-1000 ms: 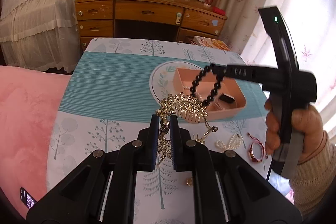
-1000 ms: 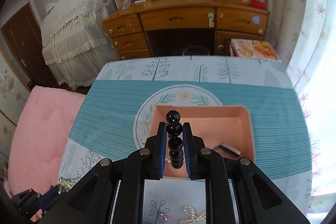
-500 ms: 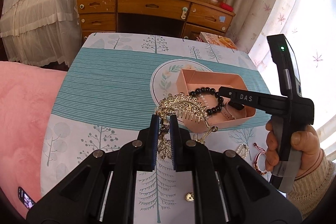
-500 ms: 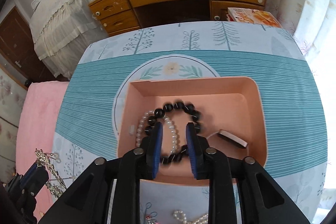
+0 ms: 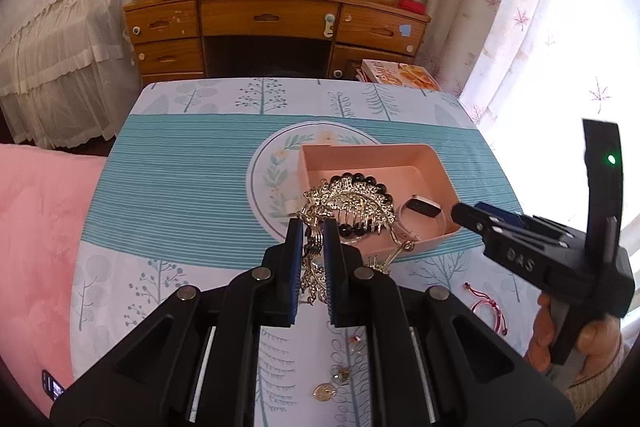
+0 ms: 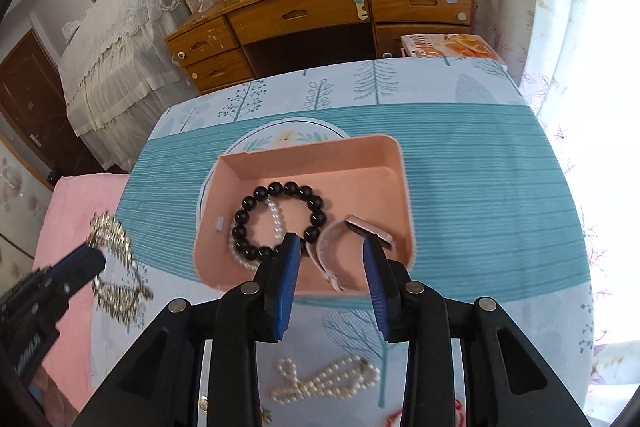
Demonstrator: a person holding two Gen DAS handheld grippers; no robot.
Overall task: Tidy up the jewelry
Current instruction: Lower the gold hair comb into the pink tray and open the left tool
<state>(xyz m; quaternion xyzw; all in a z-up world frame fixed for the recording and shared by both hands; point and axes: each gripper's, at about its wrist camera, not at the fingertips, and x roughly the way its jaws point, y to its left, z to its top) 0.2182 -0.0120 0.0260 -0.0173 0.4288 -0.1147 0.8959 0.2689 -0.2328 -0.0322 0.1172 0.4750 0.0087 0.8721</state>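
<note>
A pink tray (image 6: 394, 163) (image 5: 436, 167) sits on the patterned tablecloth. Inside it lie a black bead bracelet (image 6: 280, 219), a white pearl strand (image 6: 276, 223) and a pale watch (image 6: 360, 231) (image 5: 420, 207). My right gripper (image 6: 330, 255) hovers over the tray's near edge, its jaws opening, with nothing between them. My left gripper (image 5: 312, 239) is shut on a gold ornate hair comb (image 5: 352, 203), held in the air just before the tray's near left corner. The comb hides part of the black bracelet in the left wrist view.
On the cloth near me lie a loose pearl necklace (image 6: 324, 379), a red string bracelet (image 5: 488, 307) and small gold charms (image 5: 326, 391). A pink blanket (image 5: 36, 247) borders the table's left side. A wooden desk (image 5: 276, 23) stands beyond the far edge.
The right gripper lowered the black bead bracelet into the tray and let it go, then drew back with jaws spreading. The left gripper carried the gold comb toward the tray.
</note>
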